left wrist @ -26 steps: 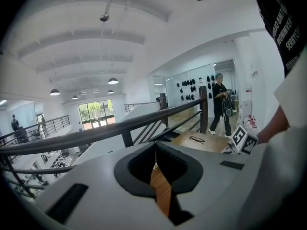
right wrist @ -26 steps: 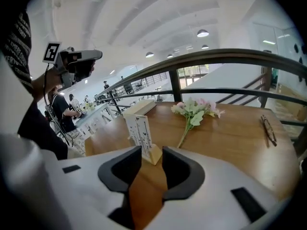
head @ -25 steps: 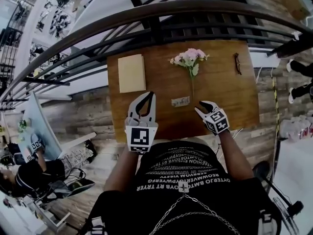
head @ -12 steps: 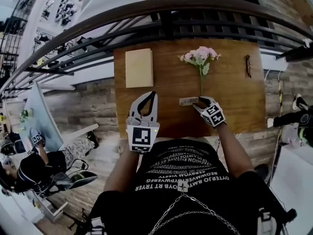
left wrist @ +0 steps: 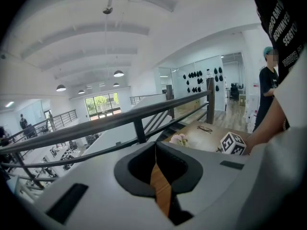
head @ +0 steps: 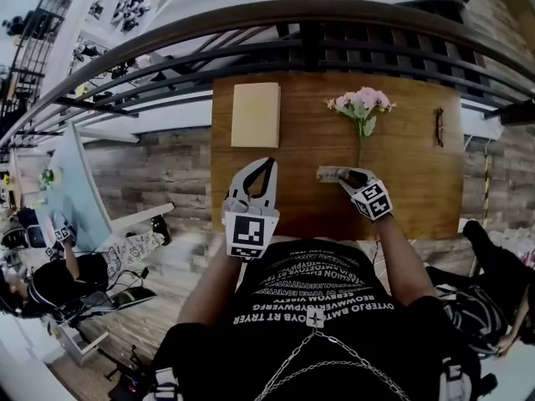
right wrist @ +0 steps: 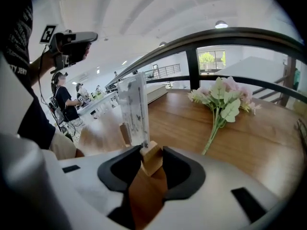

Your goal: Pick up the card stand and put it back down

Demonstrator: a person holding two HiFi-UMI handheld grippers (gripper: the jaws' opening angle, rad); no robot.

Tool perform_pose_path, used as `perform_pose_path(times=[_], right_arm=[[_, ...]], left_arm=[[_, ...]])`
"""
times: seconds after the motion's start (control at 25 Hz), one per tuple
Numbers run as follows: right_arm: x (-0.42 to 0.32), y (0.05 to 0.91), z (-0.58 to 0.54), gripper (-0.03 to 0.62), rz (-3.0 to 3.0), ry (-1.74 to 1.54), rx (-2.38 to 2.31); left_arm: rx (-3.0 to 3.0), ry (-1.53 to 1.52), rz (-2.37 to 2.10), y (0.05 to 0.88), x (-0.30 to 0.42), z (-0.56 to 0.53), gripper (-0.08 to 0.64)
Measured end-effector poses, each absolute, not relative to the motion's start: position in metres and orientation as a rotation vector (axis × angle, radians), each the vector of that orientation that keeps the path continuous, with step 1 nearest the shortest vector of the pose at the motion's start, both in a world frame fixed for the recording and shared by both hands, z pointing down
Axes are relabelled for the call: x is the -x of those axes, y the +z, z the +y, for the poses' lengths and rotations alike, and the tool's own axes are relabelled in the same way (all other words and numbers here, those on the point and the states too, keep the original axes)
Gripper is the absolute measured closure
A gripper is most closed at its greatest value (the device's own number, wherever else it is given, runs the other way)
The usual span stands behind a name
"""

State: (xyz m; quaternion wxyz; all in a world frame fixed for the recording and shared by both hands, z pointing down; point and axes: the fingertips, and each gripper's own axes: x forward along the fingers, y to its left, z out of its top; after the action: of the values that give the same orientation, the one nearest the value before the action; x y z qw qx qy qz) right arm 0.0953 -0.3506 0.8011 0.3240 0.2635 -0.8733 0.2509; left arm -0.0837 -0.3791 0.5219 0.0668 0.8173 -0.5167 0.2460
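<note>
The card stand (head: 332, 174) is a small wooden block holding an upright clear card (right wrist: 134, 110); it stands on the wooden table (head: 410, 182) near the front middle. My right gripper (head: 347, 176) reaches it from the right. Its jaws are closing, and the stand's wooden block (right wrist: 151, 153) sits between the tips of the right gripper (right wrist: 149, 152), touching both. My left gripper (head: 269, 164) hangs over the table's near left edge with its tips together and nothing in them. In its own view the left gripper (left wrist: 154, 146) points at the railing.
A bunch of pink flowers (head: 362, 103) lies behind the stand, its stem pointing toward it. A beige book (head: 256, 114) rests at the back left and a pair of glasses (head: 439, 126) at the back right. A dark railing (head: 334, 15) runs along the far edge.
My right gripper has moved left and forward from the table's front edge up to the card stand and now has the stand's base between its jaws. The left gripper has stayed put.
</note>
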Motion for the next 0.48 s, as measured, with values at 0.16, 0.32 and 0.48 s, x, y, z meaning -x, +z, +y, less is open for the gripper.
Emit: perform_pose_path(times=[0.16, 0.32, 0.48], right_arm=[[-0.103, 0.799, -0.351, 0.445, -2.278, 0.742, -0.74], [-0.11, 0.794, -0.347, 0.445, -2.264, 0.767, -0.753], [-0.115, 0.784, -0.348, 0.446, -2.277, 0.779, -0.775]], left_arm=[[-2.475, 0.744, -1.544, 0.521, 0.08, -0.378, 0.531], [-2.483, 0.737, -1.537, 0.518, 0.077, -0.375, 0.531], [-2.507, 0.745, -1.523, 0.515, 0.072, -0.372, 0.531]])
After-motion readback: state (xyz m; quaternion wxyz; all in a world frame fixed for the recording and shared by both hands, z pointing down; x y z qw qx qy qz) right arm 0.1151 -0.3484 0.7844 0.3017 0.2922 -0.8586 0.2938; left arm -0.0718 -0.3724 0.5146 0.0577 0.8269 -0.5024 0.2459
